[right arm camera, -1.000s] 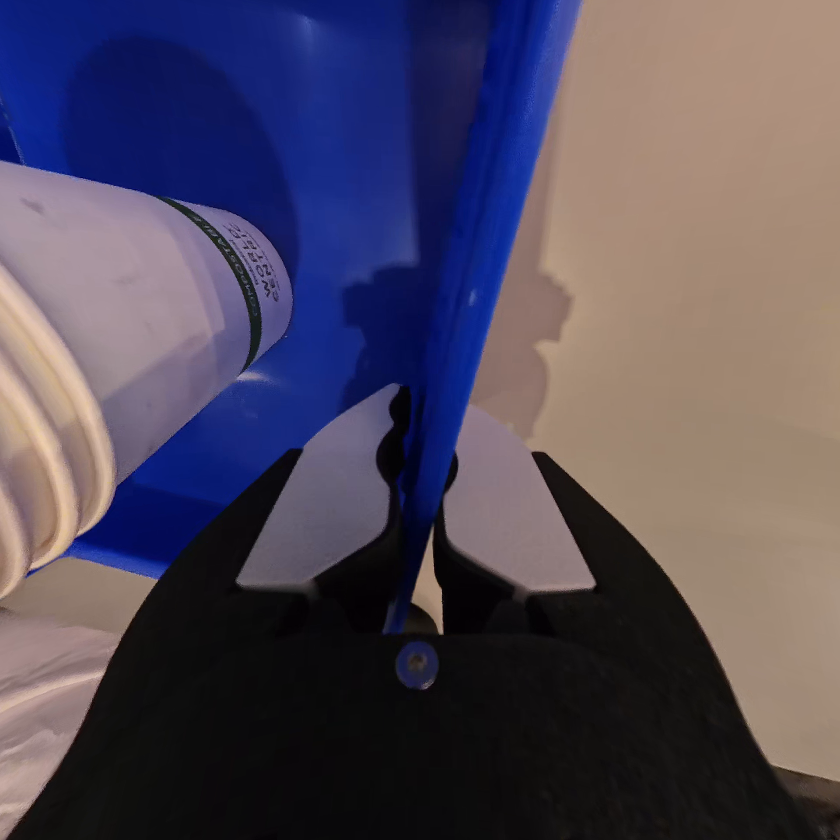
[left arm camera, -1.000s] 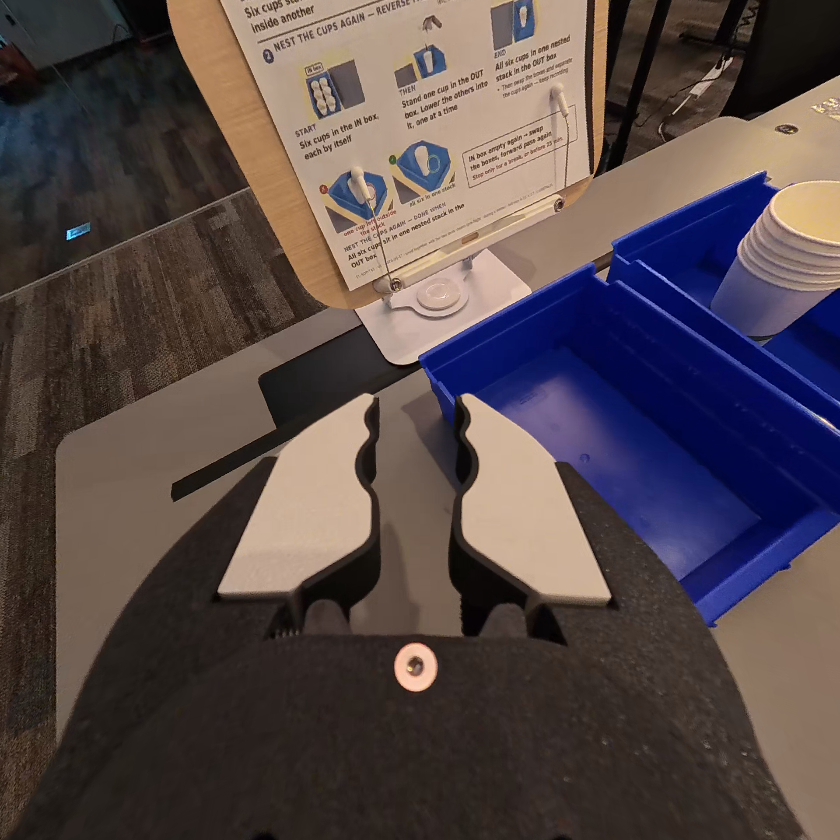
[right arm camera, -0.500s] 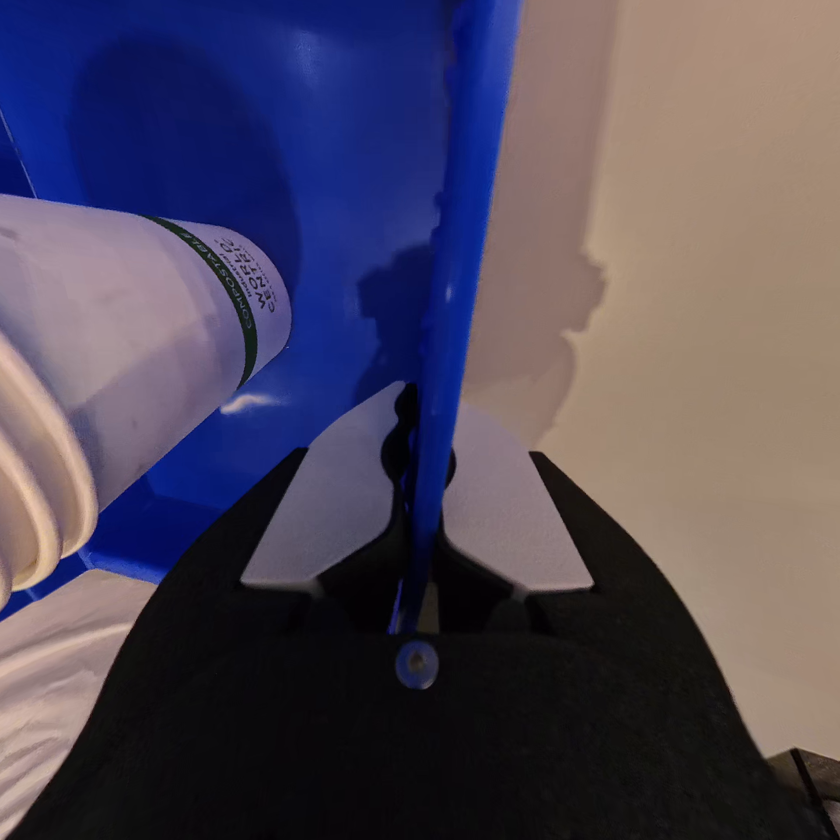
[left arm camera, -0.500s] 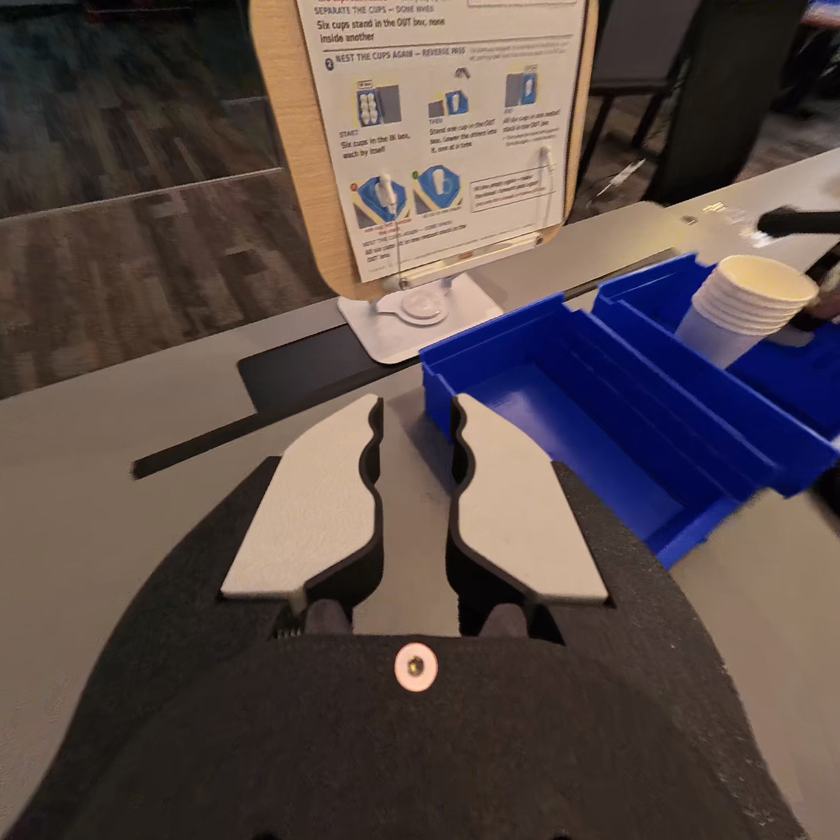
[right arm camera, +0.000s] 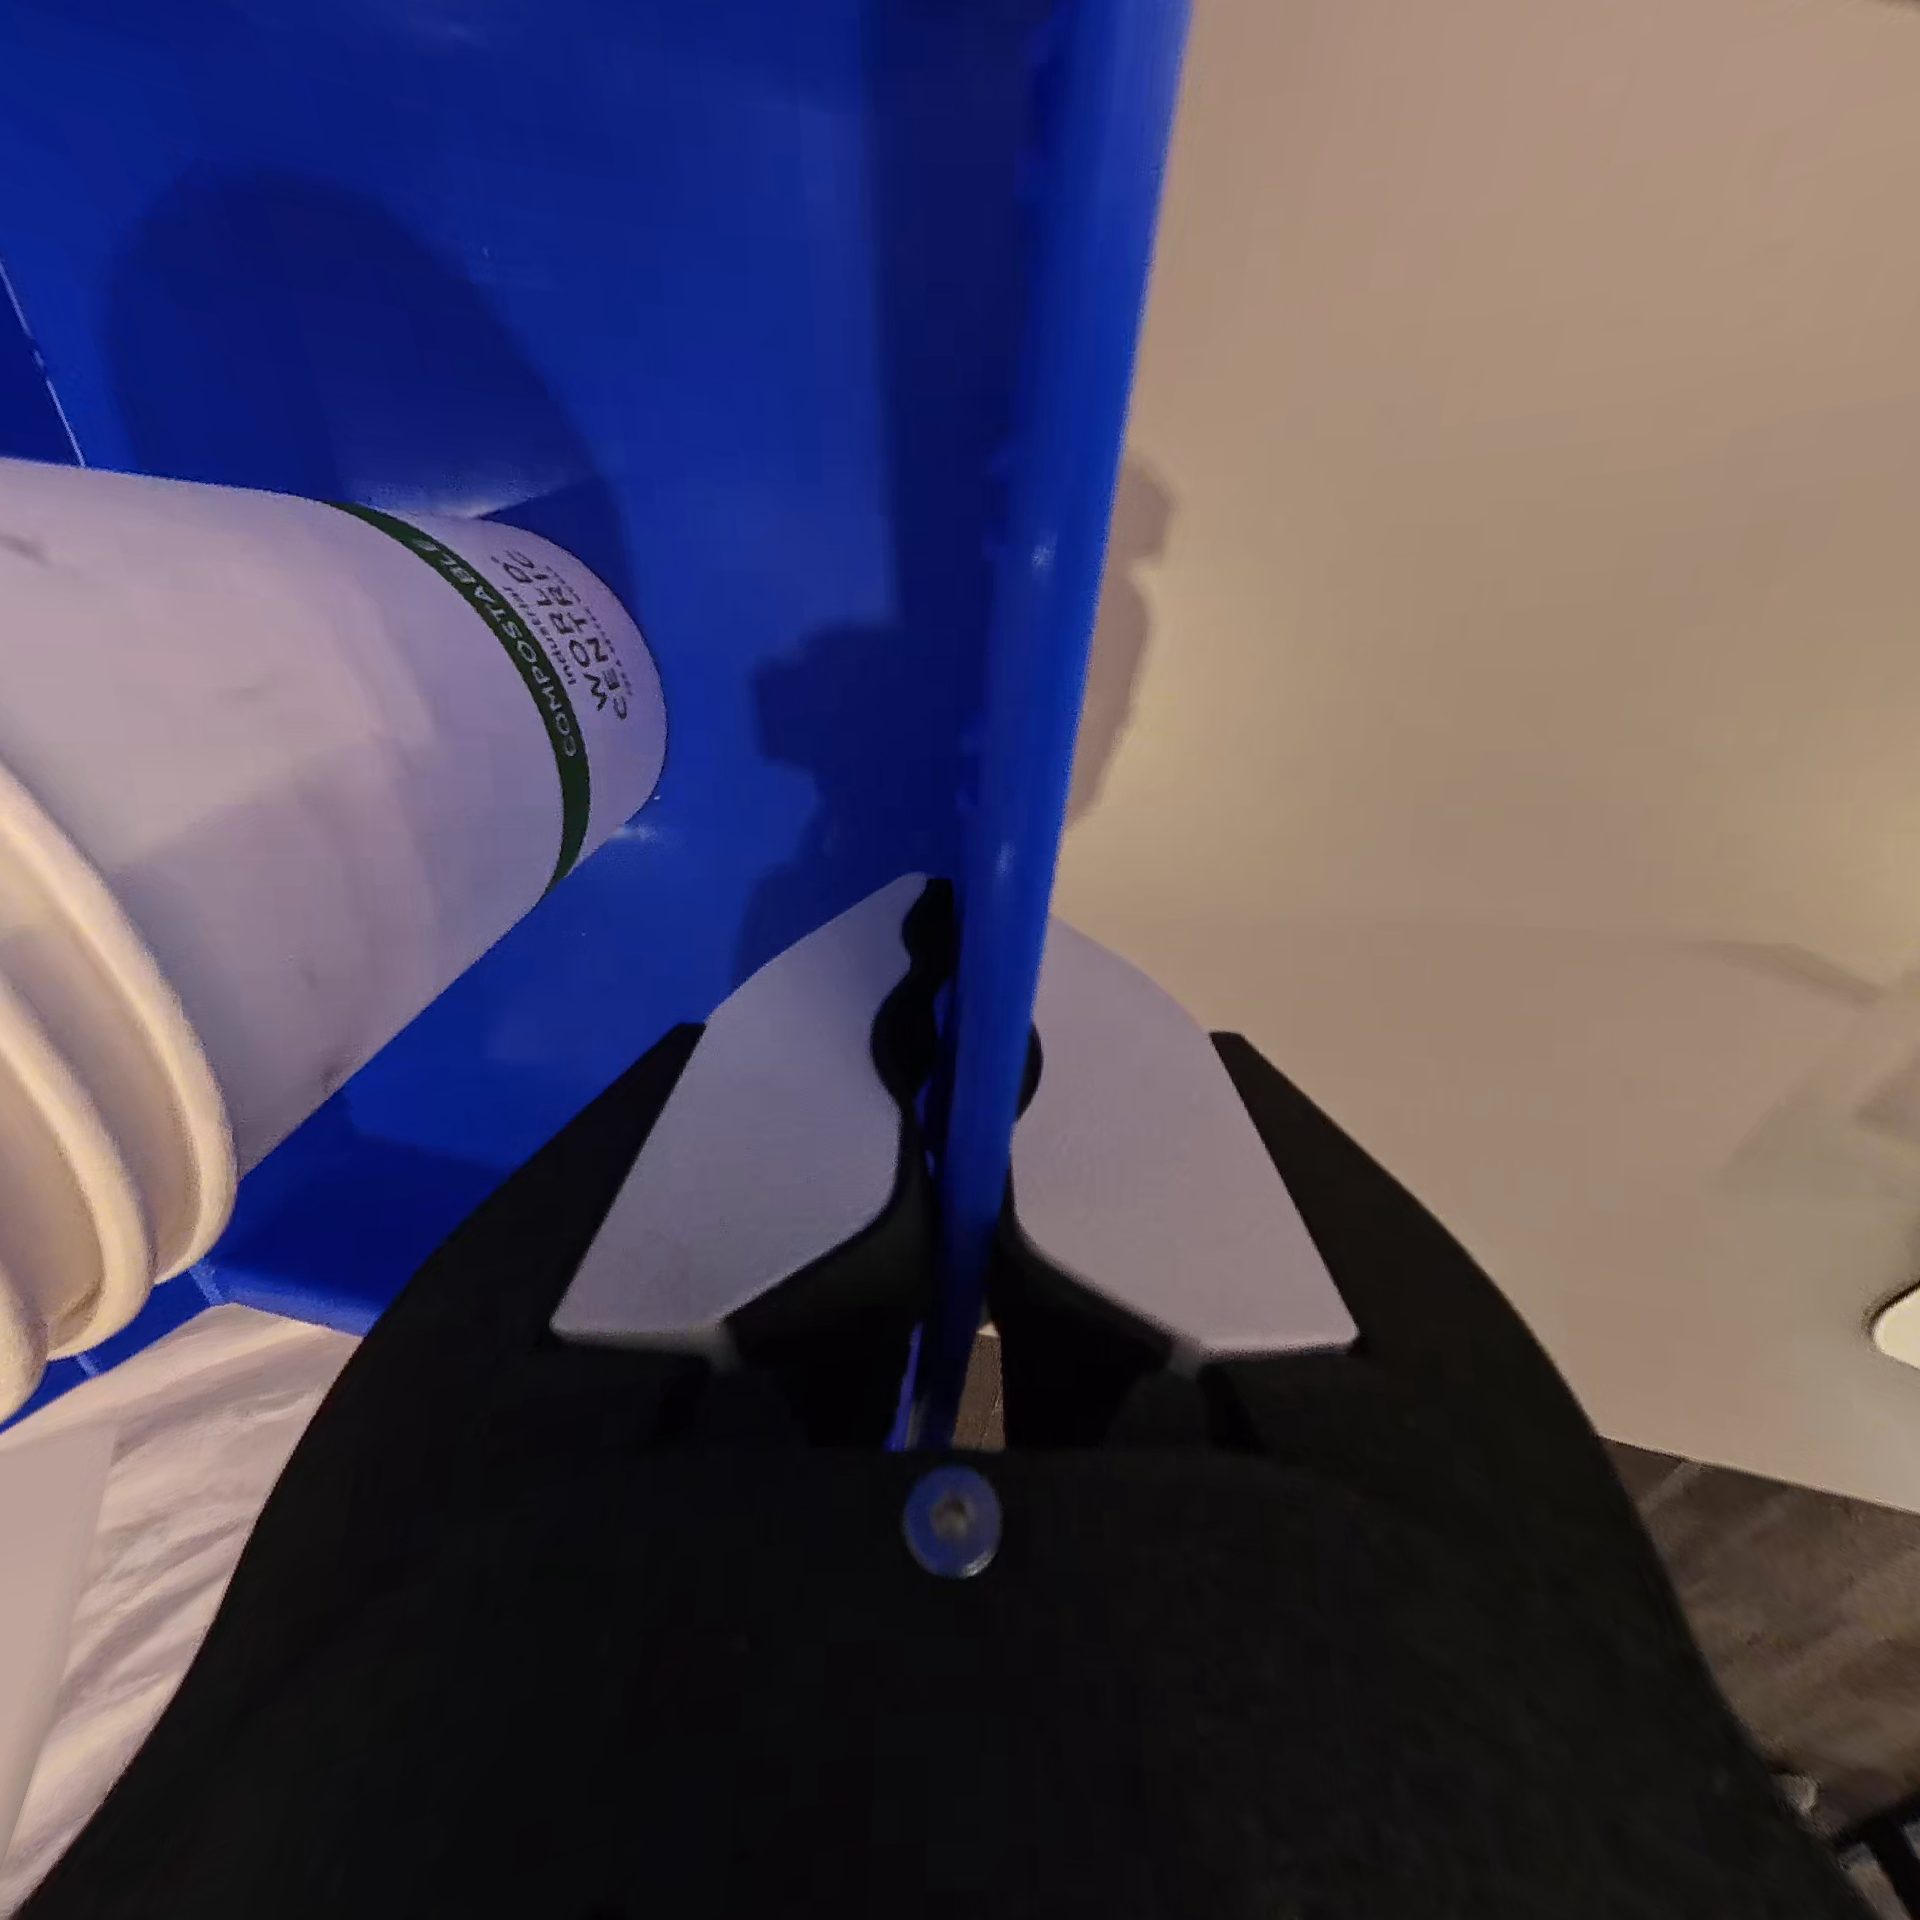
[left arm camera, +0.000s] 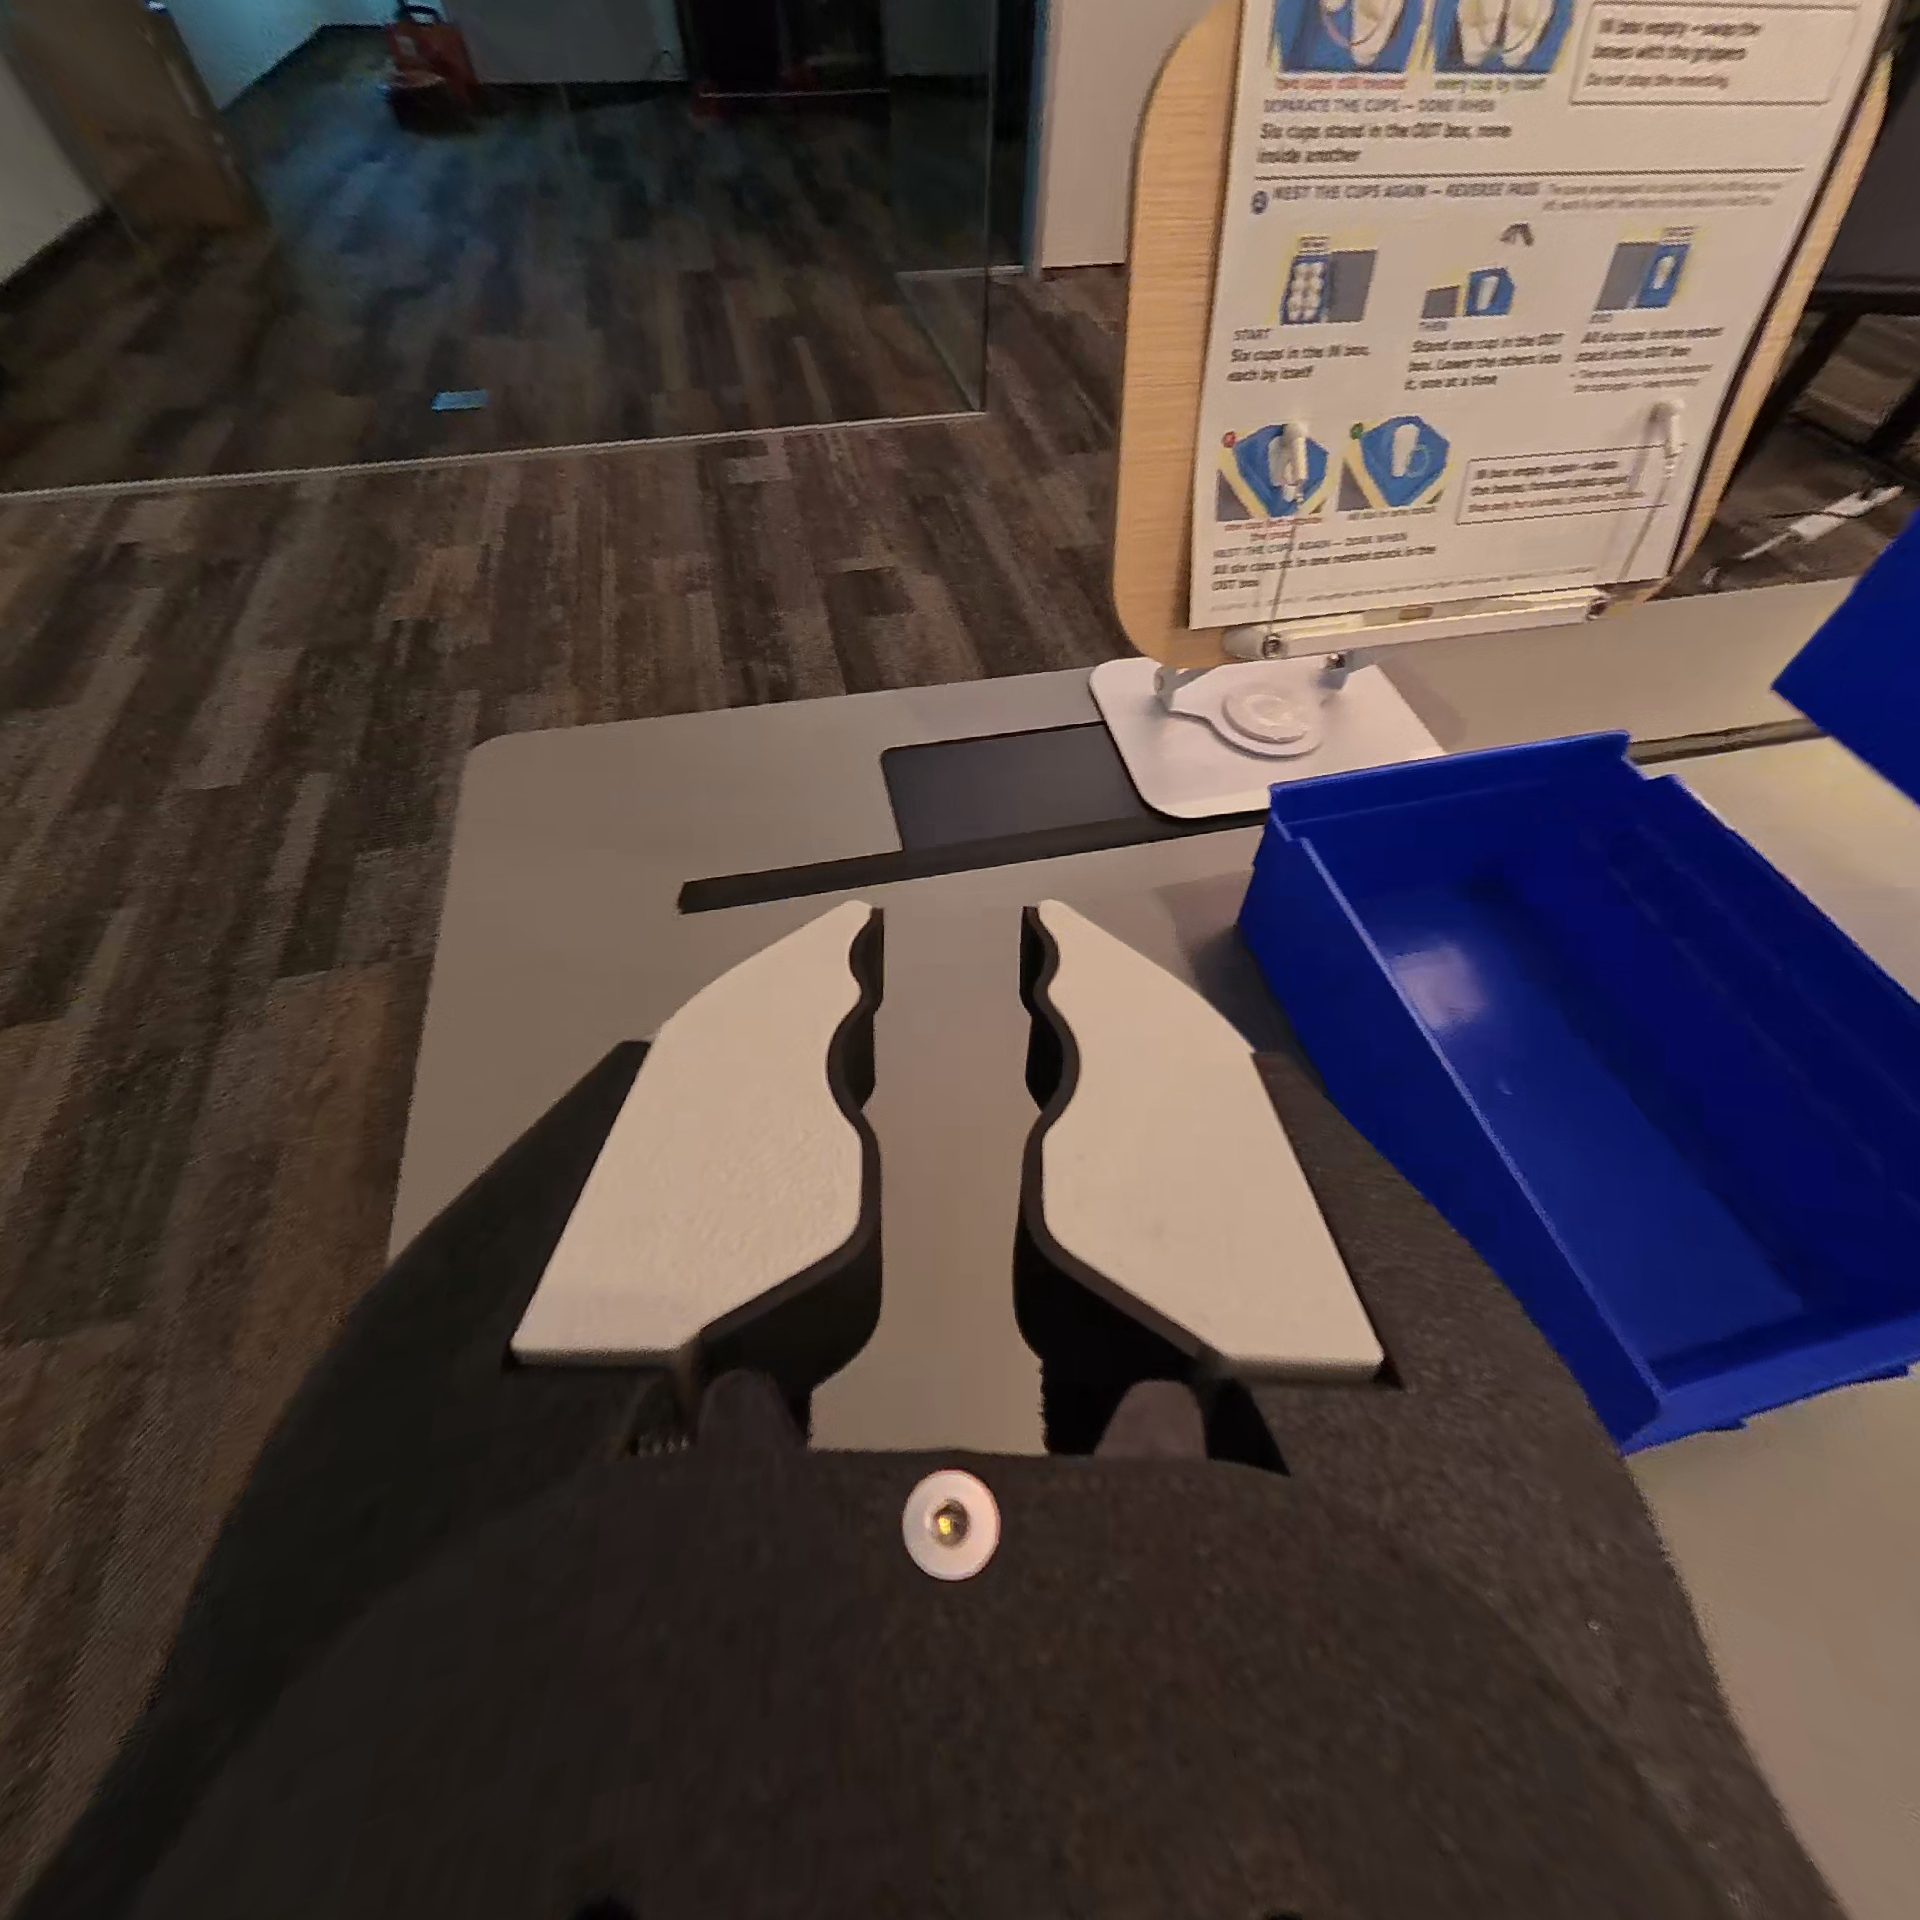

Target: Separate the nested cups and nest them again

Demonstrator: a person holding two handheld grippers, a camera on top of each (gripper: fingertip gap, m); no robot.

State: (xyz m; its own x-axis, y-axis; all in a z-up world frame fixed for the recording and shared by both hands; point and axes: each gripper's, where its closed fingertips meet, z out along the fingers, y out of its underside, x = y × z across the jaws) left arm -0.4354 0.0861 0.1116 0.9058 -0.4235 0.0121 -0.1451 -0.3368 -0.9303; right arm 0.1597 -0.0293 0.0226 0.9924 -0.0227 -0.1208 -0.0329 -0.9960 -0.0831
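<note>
Right hand-held gripper [right arm camera: 971,1049] clamped on the side wall of a blue bin [right arm camera: 623,260], carrying it with the nested cup stack [right arm camera: 260,831] tilted inside. Left hand-held gripper [left arm camera: 951,935] apart, empty, over the counter [left arm camera: 644,810] near its far-left corner, beside the empty blue bin [left arm camera: 1621,1340]. Looks like bin repositioning, cups not yet separated. Next: set the bin down flat, release.

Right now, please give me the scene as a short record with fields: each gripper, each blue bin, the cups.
left gripper: open, empty, over the grey table
right gripper: shut on the wall of the blue bin with cups
nested cups: one white stack, leaning inside that bin
empty blue bin: on the table, to the right of the left gripper
instruction board: upright on a stand behind the empty bin
</note>
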